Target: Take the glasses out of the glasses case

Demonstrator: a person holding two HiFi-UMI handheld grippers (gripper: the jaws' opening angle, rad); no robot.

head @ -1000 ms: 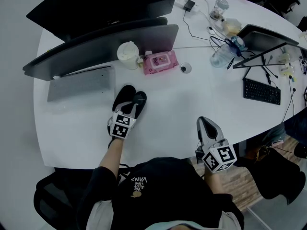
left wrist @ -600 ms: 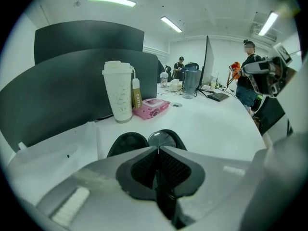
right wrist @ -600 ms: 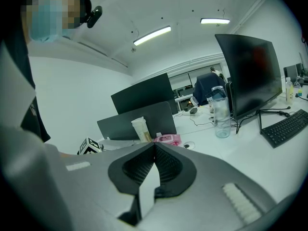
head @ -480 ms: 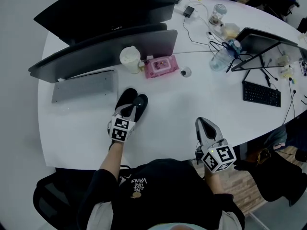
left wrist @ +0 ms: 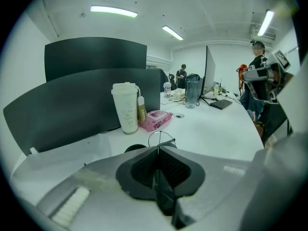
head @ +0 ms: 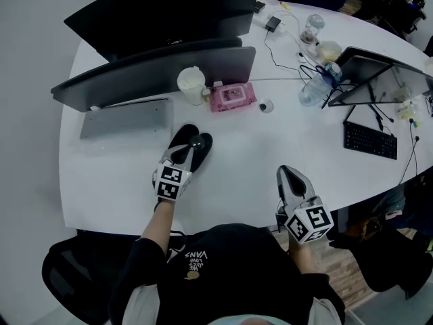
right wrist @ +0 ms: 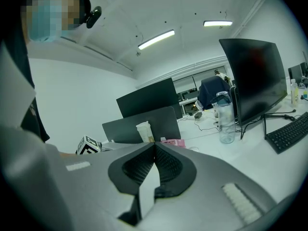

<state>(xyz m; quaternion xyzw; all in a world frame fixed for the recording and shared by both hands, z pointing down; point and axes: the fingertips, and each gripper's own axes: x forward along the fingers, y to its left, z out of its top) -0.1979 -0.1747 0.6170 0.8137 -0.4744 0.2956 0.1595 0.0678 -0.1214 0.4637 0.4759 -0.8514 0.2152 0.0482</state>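
The black glasses case [head: 181, 138] lies open on the white table [head: 270, 147], its two halves side by side. My left gripper [head: 191, 147] hovers right over it with its jaws pressed together. In the left gripper view a thin wire rim of the glasses [left wrist: 160, 131] rises from the tips of the left gripper [left wrist: 157, 147], with the case [left wrist: 134, 148] dark just behind it. My right gripper [head: 288, 172] rests at the table's front edge, far to the right of the case. In its own view the right gripper [right wrist: 155, 143] is shut with nothing in it.
Behind the case stand a white cup [head: 191, 84], a pink wipes pack [head: 233, 96] and a dark partition [head: 155, 70]. A grey keyboard [head: 126, 118] lies to the left. At the right are a water bottle [head: 312, 87] and a black keyboard [head: 370, 141]. A person [left wrist: 260, 81] stands nearby.
The head camera has shifted a little, so the table sits slightly differently in the view. Both grippers stay where they were relative to the case.
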